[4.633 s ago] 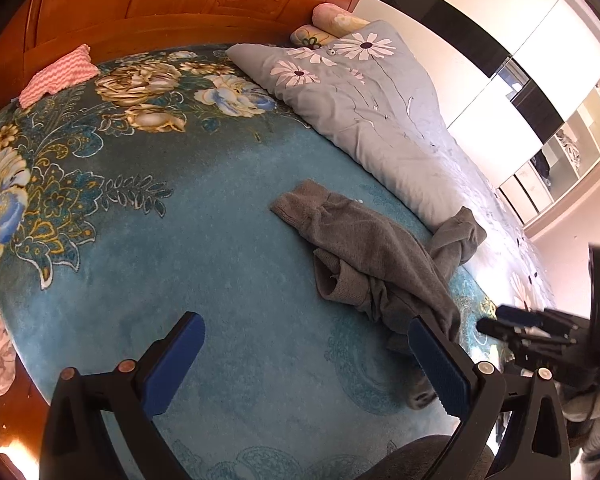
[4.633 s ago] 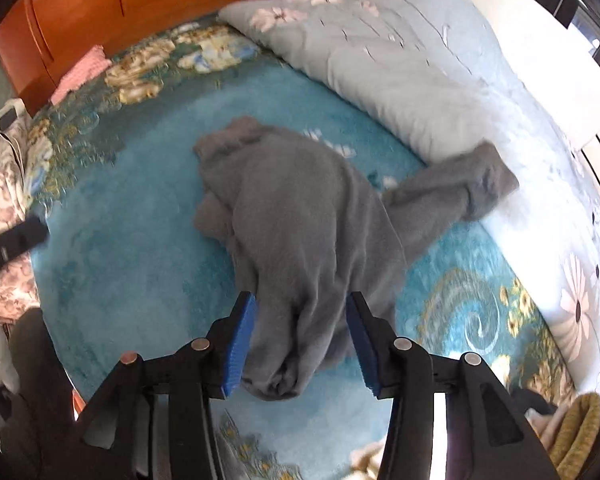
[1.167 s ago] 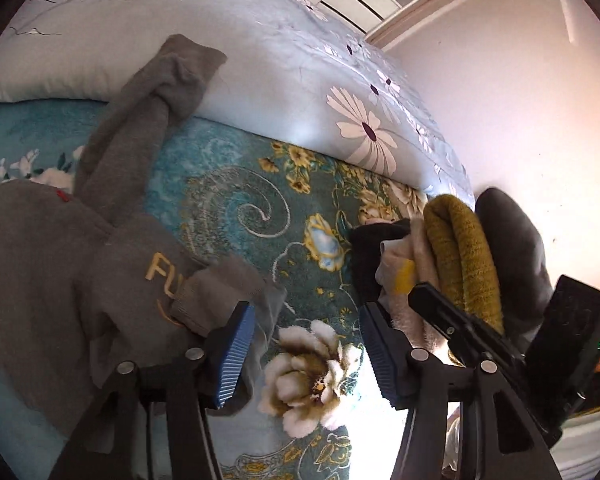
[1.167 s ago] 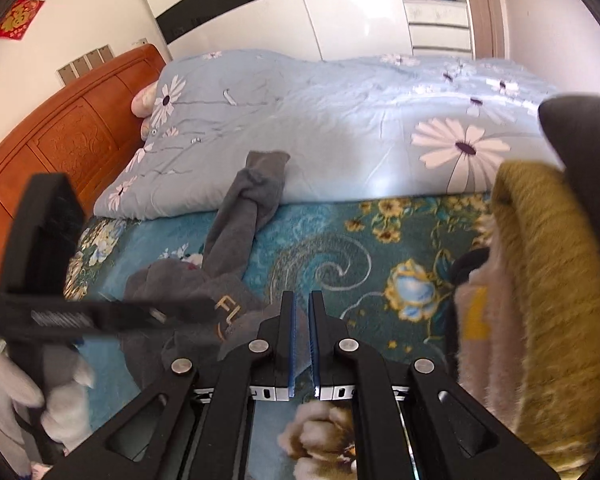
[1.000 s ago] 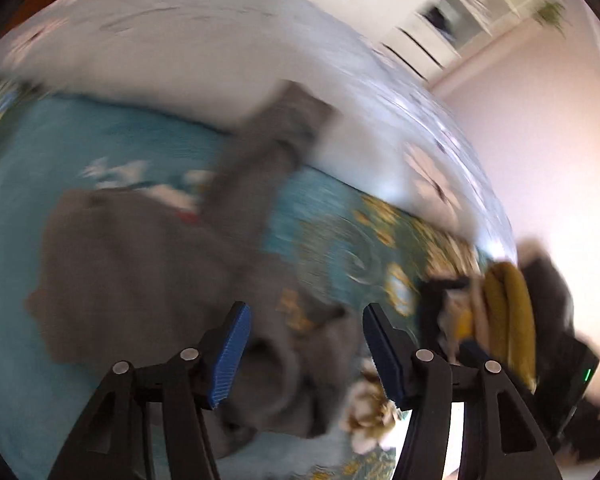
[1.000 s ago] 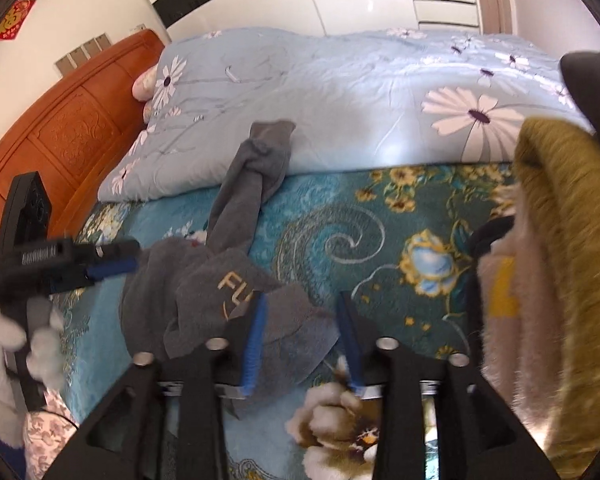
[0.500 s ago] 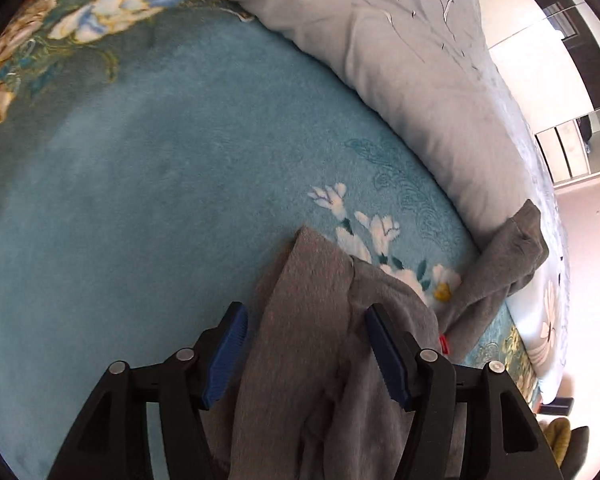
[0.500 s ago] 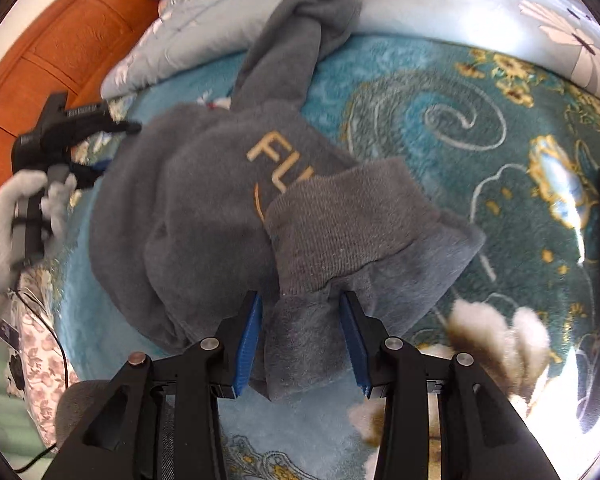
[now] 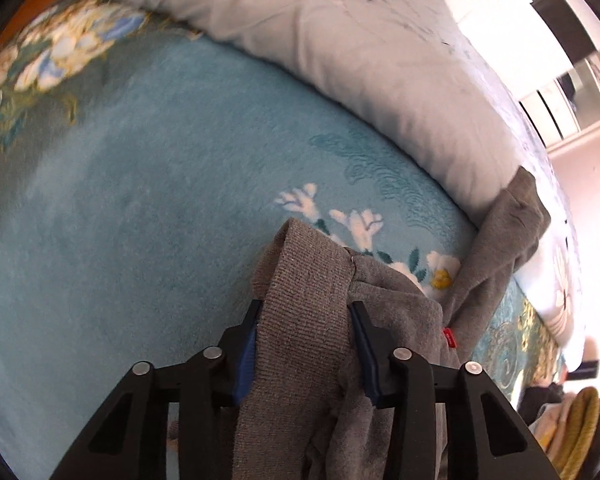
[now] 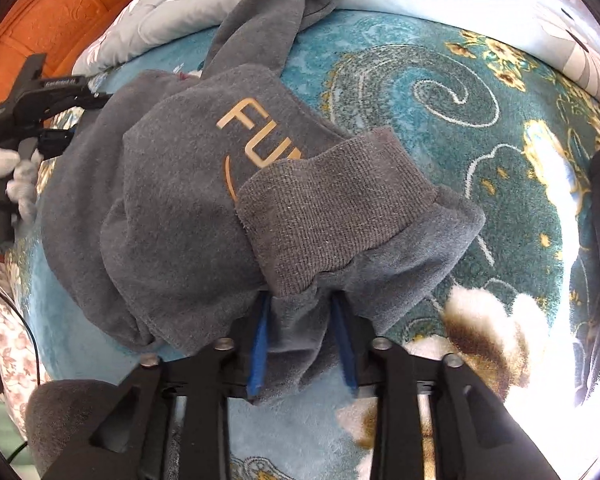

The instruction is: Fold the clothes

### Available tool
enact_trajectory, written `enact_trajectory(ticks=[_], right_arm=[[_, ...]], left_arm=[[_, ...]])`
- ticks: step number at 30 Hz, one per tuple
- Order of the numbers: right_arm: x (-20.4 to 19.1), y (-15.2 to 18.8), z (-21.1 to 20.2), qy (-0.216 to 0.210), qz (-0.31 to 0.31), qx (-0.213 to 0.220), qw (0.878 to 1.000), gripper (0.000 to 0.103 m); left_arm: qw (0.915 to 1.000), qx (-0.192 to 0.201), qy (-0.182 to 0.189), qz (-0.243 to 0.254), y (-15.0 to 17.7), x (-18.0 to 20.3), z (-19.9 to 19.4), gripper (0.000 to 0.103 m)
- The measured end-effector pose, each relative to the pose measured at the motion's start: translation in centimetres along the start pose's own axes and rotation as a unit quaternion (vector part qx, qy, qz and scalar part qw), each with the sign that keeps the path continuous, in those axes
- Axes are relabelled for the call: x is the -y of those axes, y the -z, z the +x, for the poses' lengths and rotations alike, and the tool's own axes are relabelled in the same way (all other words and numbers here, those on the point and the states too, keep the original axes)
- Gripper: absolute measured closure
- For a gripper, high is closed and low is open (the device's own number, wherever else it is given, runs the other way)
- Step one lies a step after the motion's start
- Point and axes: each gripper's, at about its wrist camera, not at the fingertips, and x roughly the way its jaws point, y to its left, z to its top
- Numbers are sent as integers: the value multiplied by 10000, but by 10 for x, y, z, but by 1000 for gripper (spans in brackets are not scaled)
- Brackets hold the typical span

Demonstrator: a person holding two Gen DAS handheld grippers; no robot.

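A teal blanket (image 9: 140,184) with gold and white flower patterns covers the bed, and a pale grey quilt (image 9: 340,52) printed with daisies lies along its far side, against an orange wooden headboard (image 10: 56,12). On the blanket sits the grey sweatshirt (image 10: 172,184), crumpled, with one sleeve (image 10: 268,12) reaching up onto the edge of the quilt. Gold letters on its front read "FU", followed by a letter partly hidden under a folded ribbed hem (image 10: 332,216); a thin gold arc curves below them. In the left wrist view a small red tag (image 9: 449,337) shows at a seam of the sweatshirt; any print on it is too small to read. The left gripper (image 9: 306,344) points steeply down with a ribbed band (image 9: 300,320) of the sweatshirt filling the gap between its blue pads (image 9: 247,356); its jaws are closing on that cloth, which touches both pads. The right gripper (image 10: 302,344) also points down at the near edge of the sweatshirt, jaws closing, with a bunch of grey fabric pinched between its blue pads (image 10: 259,344). In the right wrist view the left gripper appears at the far left, held by a hand in a white glove (image 10: 16,176); white lettering on its black body is too blurred to read. A stack of folded clothes (image 9: 576,420), one piece mustard yellow, lies at the right edge of the bed.
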Motion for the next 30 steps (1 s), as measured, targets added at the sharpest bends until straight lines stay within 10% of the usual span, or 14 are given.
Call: enact_trajectory(ticks=[12, 18, 30], right_arm=[[42, -58, -95, 469, 270, 1433, 9882, 91], [55, -69, -128, 502, 638, 1969, 9771, 91], [57, -69, -120, 325, 548, 1966, 9784, 92]], left_arm=[[9814, 1625, 710, 741, -41, 47, -156, 64], [9768, 2060, 408, 424, -12, -30, -213, 64], [9805, 1707, -162, -958, 53, -167, -200, 65]])
